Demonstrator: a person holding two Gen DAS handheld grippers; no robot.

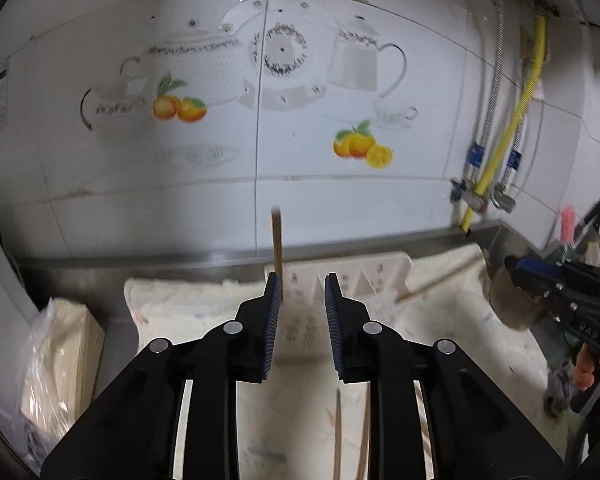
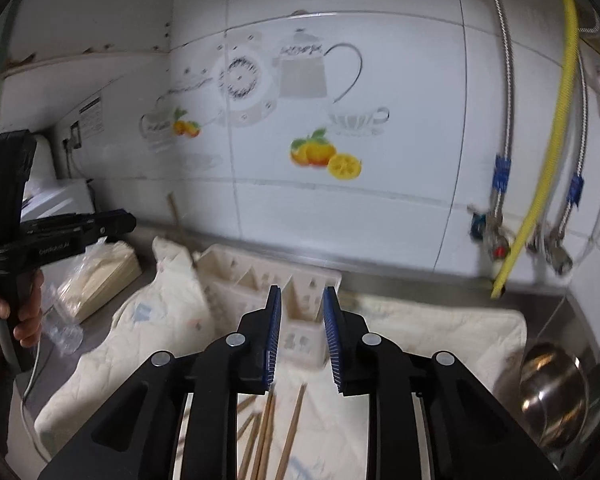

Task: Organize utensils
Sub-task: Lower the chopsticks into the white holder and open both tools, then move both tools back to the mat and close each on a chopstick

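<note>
Cream plastic utensil holder (image 2: 260,280) with divided slots lies on a white quilted cloth (image 2: 440,332) on the steel tabletop (image 1: 80,280), against the tiled wall. One brown wooden chopstick (image 1: 277,240) stands upright at the holder, just beyond the left gripper (image 1: 302,294); contact unclear. Loose wooden chopsticks (image 2: 268,432) lie on the cloth under the right gripper (image 2: 302,304). Both jaws released, gripping nothing. Steel ladle (image 2: 552,384) far right, bagged stack (image 1: 60,360) left.
</note>
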